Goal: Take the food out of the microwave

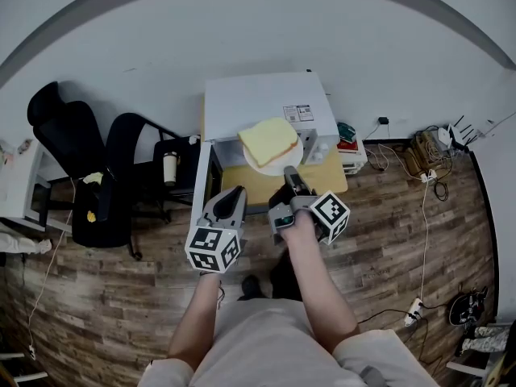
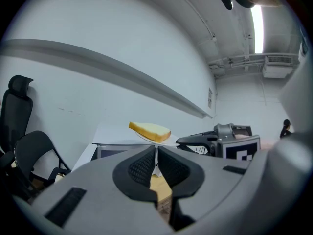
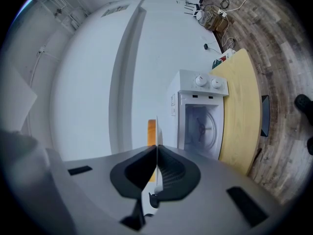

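1. Right gripper [image 1: 288, 184] pinched the rim of the white plate [image 1: 295, 156]; the bread slice [image 1: 268, 139] lay on it, outside the open microwave [image 1: 250, 103].
2. Left gripper [image 1: 232, 202] sat alongside with jaws pressed together, empty.

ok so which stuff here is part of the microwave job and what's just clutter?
Job:
- open microwave
- plate carrying the bread slice
- right hand-held gripper, shut on the plate's rim
- left hand-held gripper, shut and empty
- wooden table

Clutter:
- black chairs
- cup
- floor cables
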Available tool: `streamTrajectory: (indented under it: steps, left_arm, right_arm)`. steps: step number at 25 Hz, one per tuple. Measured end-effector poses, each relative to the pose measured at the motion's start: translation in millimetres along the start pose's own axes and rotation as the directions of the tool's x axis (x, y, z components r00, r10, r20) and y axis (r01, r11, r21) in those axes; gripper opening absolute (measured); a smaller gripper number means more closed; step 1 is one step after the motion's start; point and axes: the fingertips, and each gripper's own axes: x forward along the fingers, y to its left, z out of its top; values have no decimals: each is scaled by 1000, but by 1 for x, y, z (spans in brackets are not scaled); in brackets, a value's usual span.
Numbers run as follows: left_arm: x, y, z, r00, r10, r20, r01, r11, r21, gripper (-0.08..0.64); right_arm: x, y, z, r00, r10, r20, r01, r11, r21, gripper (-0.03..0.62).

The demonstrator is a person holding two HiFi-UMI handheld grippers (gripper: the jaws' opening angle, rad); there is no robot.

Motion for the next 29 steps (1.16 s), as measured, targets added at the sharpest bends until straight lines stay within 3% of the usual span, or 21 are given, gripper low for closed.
streamTrajectory:
  steps: [29]
  left_arm:
    - [3,5,1,1000,-19,-7,19,1000,-15,20]
  right_arm:
    - [5,-7,-12,1000,-9,-8,9,1000,-6,6]
